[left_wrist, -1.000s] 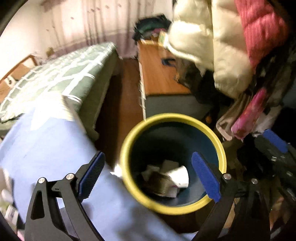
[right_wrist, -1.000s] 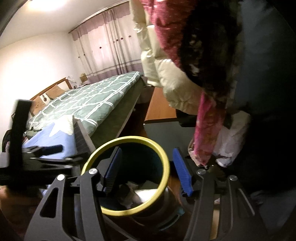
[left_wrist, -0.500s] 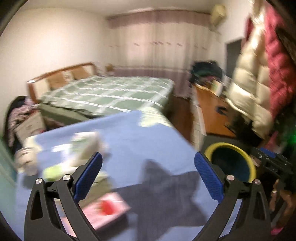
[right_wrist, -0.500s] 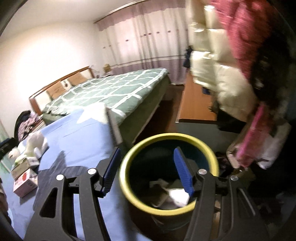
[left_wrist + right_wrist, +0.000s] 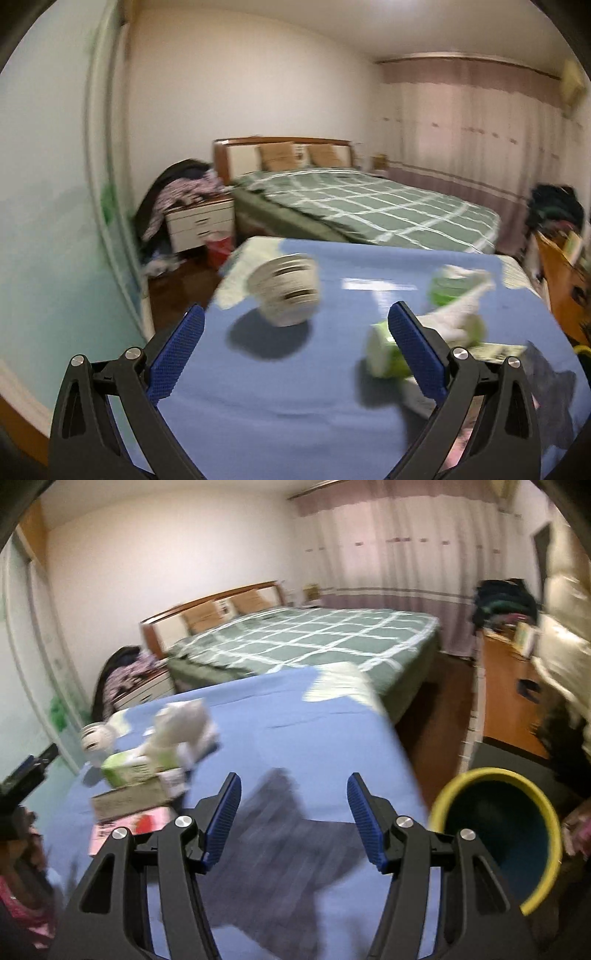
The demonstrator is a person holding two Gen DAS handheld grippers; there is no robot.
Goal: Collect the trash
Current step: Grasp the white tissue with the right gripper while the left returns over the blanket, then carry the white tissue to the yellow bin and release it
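A bedroom is shown, with a green checked bed (image 5: pixel 369 206) behind a table covered in a blue cloth (image 5: pixel 288 398), on which the remaining litter lies. The yellow-rimmed bin (image 5: pixel 495 834) stands off the table's right edge, seen only in the right wrist view; its contents cannot be made out from this angle. On the cloth a white paper cup (image 5: pixel 286 290) lies tipped on its side, and to its right a green tissue pack (image 5: pixel 388 354) with crumpled white tissue (image 5: pixel 461 314) on top is seen, blurred. A pink card (image 5: pixel 129 827) lies flat near the table's near edge.

The left gripper (image 5: pixel 295 354) is held over the cloth with its jaws spread wide and nothing between them; they have just been opened a little further. The right gripper (image 5: pixel 293 816) is parted about halfway and is likewise empty, over a bare, shadowed stretch of cloth.

The step in hand is judged to be the approach to the next piece of trash. The cup, nearest the left jaws, is best taken across its body rather than its open mouth, since thin paper is likely to crush or roll. The wide opening should be kept until the cup is straddled, and the closing done gently. The tissue is probably better pinched from above by the right gripper, so that the pack beneath is not dragged along
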